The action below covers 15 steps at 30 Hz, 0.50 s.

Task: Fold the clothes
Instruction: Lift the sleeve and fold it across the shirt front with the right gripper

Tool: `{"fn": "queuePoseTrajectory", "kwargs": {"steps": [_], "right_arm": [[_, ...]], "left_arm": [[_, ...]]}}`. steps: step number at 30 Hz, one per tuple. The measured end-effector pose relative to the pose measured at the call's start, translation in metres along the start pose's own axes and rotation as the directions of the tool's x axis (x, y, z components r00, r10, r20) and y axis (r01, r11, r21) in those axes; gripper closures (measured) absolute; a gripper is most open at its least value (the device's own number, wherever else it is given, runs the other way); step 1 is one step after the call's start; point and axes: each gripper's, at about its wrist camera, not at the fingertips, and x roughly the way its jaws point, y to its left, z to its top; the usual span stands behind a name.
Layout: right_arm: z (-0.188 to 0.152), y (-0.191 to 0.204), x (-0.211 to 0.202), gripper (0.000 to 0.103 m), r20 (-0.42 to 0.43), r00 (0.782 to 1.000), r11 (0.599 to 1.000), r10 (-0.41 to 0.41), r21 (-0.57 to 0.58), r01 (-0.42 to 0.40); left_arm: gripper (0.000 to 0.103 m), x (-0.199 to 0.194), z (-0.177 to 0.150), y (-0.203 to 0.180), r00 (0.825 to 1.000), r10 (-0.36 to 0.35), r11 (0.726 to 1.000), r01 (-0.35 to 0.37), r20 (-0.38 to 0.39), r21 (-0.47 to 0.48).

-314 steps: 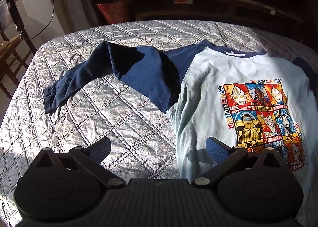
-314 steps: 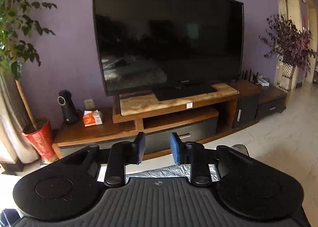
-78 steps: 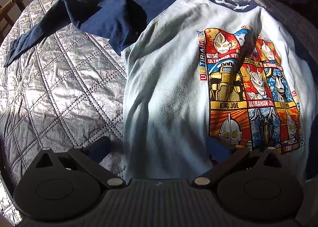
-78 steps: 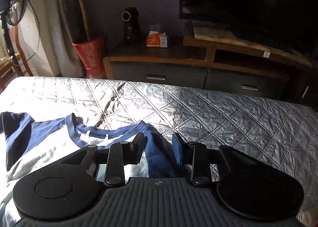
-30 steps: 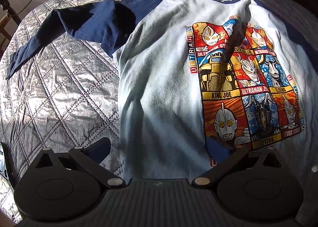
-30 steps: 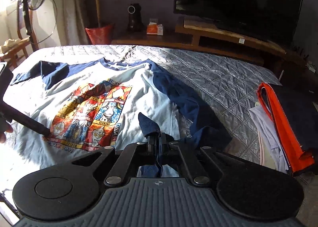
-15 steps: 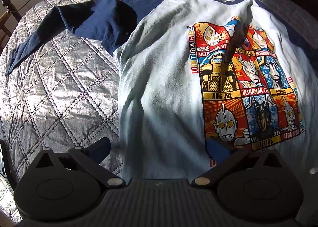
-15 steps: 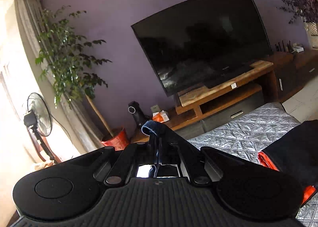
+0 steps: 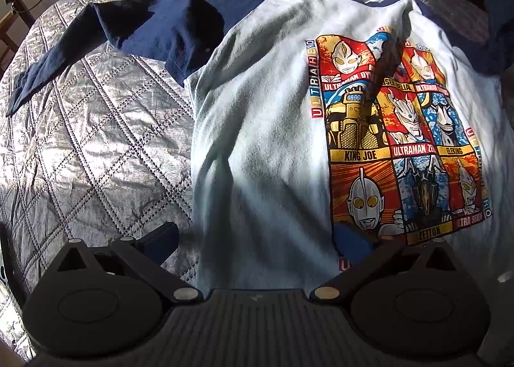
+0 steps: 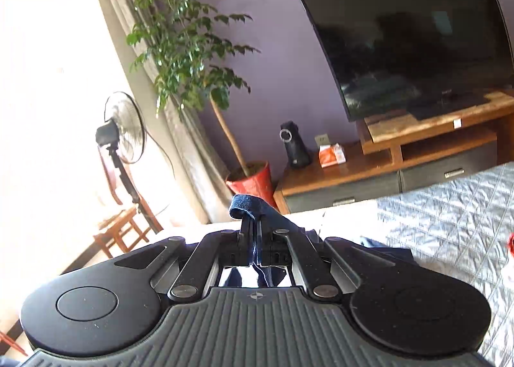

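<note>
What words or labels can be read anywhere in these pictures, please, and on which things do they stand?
All on the shirt, in its printed graphic:
"KING JOE"
"ZETTON"
"ELEKING"
"ULTRAHERO", running up the print's left edge
"ULTRAMAN DY..." and "ULTRAMAN ZE...", both cut short by a shadow or a fold
"ULTRA SEV...", cut off at the print's edge
The white sticker on the TV stand and the orange tissue pack are too small to read.

A bed [image 9: 96, 148] with a silver quilted cover carries a pale shirt [image 9: 263, 142] with navy sleeves, spread flat toward its right edge.
</note>
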Motion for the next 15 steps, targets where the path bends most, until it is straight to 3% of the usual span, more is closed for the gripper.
{"fn": "queuePoseTrajectory", "kwargs": {"steps": [3,6,8,11,13,15], "right_arm": [[-0.057,0.018,0.000,0.101,-0.118,0.993,0.997,0.030,0.068,-0.022],[-0.103,0.035,-0.006,0.101,-0.180,0.983,0.993,0.036,0.118,-0.014],[-0.124,0.042,-0.011,0.101,-0.191,0.981,0.990,0.031,0.144,-0.003],[-0.125,0.040,-0.022,0.100,-0.121,0.992,0.985,0.021,0.174,0.000],[-0.122,0.040,-0.028,0.100,-0.095,0.996,0.989,-0.001,0.147,0.014],[-0.129,0.051,-0.021,0.088,-0.203,0.978,0.999,-0.046,-0.019,0.043]], "left_arm": [[0.001,0.000,-0.001,0.003,1.000,-0.014,1.000,0.014,-0.006,-0.008],[0.001,0.001,0.001,0.009,0.999,-0.027,0.999,0.026,-0.018,-0.033],[0.001,0.002,0.002,0.011,0.999,-0.027,0.999,0.026,-0.020,-0.043],[0.001,0.002,0.002,0.012,1.000,-0.022,0.999,0.022,-0.018,-0.036],[0.001,0.002,0.001,0.011,1.000,-0.020,0.999,0.020,-0.017,-0.033],[0.001,0.001,0.000,0.009,1.000,-0.020,0.999,0.019,-0.017,-0.033]]}}
